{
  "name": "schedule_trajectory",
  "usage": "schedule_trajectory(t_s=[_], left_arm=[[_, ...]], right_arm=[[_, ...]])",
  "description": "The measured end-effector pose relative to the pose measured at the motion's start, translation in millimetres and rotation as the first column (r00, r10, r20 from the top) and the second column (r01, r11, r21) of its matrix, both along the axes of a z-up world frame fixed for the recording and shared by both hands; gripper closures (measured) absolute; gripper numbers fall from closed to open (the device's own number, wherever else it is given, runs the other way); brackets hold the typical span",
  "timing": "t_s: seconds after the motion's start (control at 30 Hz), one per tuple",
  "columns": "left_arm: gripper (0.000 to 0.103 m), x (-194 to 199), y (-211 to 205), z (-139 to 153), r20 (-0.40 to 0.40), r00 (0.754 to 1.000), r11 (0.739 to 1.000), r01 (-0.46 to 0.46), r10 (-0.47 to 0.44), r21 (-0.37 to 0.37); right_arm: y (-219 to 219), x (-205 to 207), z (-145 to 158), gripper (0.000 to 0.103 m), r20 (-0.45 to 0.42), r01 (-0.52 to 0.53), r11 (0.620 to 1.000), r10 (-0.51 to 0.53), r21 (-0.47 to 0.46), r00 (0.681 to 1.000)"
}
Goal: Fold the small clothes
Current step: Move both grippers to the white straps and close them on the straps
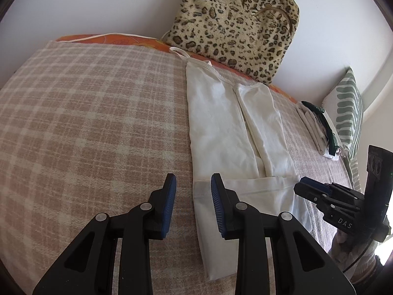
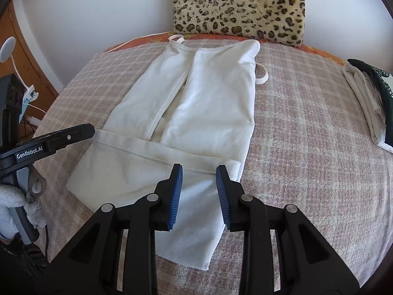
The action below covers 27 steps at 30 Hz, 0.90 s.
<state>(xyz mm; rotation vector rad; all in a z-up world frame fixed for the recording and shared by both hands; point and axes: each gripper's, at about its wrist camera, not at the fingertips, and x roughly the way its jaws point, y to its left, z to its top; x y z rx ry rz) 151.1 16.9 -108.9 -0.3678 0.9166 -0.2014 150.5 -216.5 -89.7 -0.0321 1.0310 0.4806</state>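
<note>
Camisole point(image 2: 196, 103), sides folded in, hem turned up, lies mid-bed point(image 2: 307, 147). Both tools, left point(image 1: 193, 205) and right point(image 2: 199, 194), hover spread and empty. Advice: pinch both hem corners evenly.

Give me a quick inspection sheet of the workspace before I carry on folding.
Surface: pink-and-cream checked blanket, flat.
Job's things: white strappy cotton top, sides folded inward, bottom hem turned up.
Clutter: stack of folded white and dark green clothes at the right edge.
Grippers: left gripper open, astride the top's edge; right gripper open above the hem, nothing held.
Cables: white cord by the wooden furniture.
Surroundings: leopard-print plush cushion against the white wall; green leaf-pattern pillow.
</note>
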Motion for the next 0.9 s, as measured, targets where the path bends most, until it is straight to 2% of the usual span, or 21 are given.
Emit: schedule_trajectory(t_s=[0.1, 0.13, 0.23, 0.33, 0.5, 0.63, 0.9], left_arm=[[0.075, 5, 5, 9, 0.015, 1.000, 1.000, -0.010, 0.010, -0.028], [0.075, 6, 6, 13, 0.020, 1.000, 0.999, -0.008, 0.009, -0.035], [0.059, 15, 12, 21, 0.028, 1.000, 0.998, -0.007, 0.009, -0.067], [0.059, 29, 16, 26, 0.027, 1.000, 0.997, 0.003, -0.001, -0.075], [0.059, 60, 25, 23, -0.006, 1.000, 0.994, 0.009, -0.010, -0.112], [0.059, 84, 20, 20, -0.019, 0.998, 0.996, 0.052, -0.053, -0.071], [0.059, 129, 11, 8, -0.035, 0.995, 0.995, 0.086, -0.088, -0.055]], right_arm=[[-16, 9, 9, 0.060, -0.024, 0.037, 0.995, -0.035, 0.088, 0.999], [-21, 13, 11, 0.059, -0.037, 0.051, 0.991, -0.046, 0.120, 0.998], [-34, 26, 17, 0.059, -0.067, 0.079, 0.978, -0.067, 0.192, 0.995], [-40, 43, 21, 0.059, -0.085, 0.091, 0.969, -0.074, 0.228, 0.994], [-35, 71, 23, 0.059, -0.066, 0.048, 0.975, -0.034, 0.216, 0.997], [-30, 96, 15, 0.059, -0.071, 0.022, 0.980, -0.008, 0.200, 0.997], [-14, 146, -6, 0.059, -0.140, 0.019, 0.973, 0.014, 0.230, 0.990]])
